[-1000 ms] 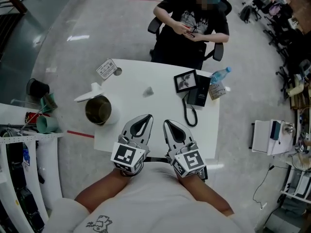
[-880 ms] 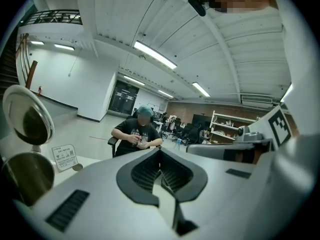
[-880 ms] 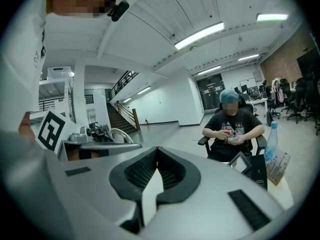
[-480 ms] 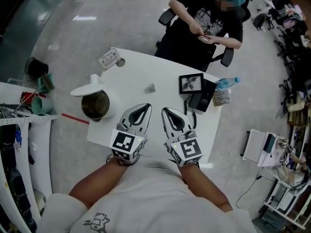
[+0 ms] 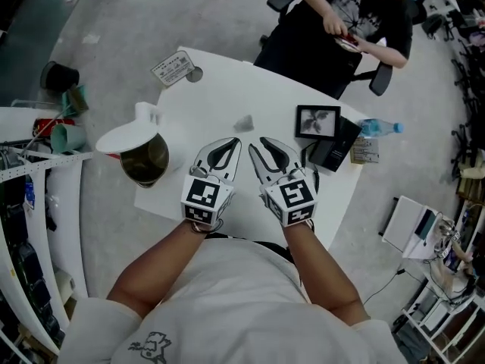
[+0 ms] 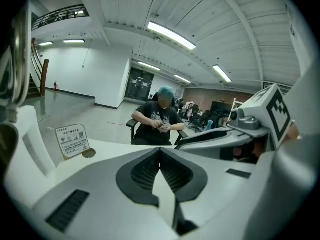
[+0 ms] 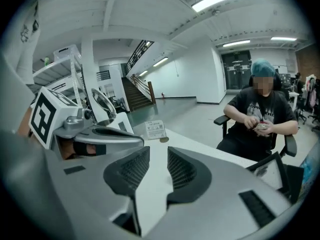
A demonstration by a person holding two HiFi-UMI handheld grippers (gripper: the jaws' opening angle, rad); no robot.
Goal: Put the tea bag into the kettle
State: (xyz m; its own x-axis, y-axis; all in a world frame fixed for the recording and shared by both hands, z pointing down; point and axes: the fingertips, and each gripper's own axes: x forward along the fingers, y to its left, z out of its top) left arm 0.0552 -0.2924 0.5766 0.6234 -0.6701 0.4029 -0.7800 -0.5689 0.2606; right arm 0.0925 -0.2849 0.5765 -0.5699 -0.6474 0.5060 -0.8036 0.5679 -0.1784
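Approach, by my reading, is the step in hand: nothing is picked up yet. My right gripper (image 5: 258, 145) hovers in the middle of the frame with its jaws opening, and only bare table shows between them. My left gripper (image 5: 228, 146), just beside it, has its jaws pressed together on nothing. The tea bag (image 5: 244, 122) lies on the white table (image 5: 220, 97) just above the 2 grippers in the head view, apart from both. The kettle (image 5: 144, 160) stands at the table's left edge, left of the left gripper, its white lid (image 5: 127, 133) tipped up so the mouth is open. Next, I judge, the right gripper must go forward and down until its pads straddle the small bag. It must then close on the bag and carry it left over the kettle's mouth. Count: 1 tea bag, 1 kettle, 2 grippers, 1 printed card (image 5: 173, 70) at upper left, 1 framed picture (image 5: 317, 121), 1 water bottle (image 5: 381, 128) at right, 1 seated person (image 5: 345, 21) at the top
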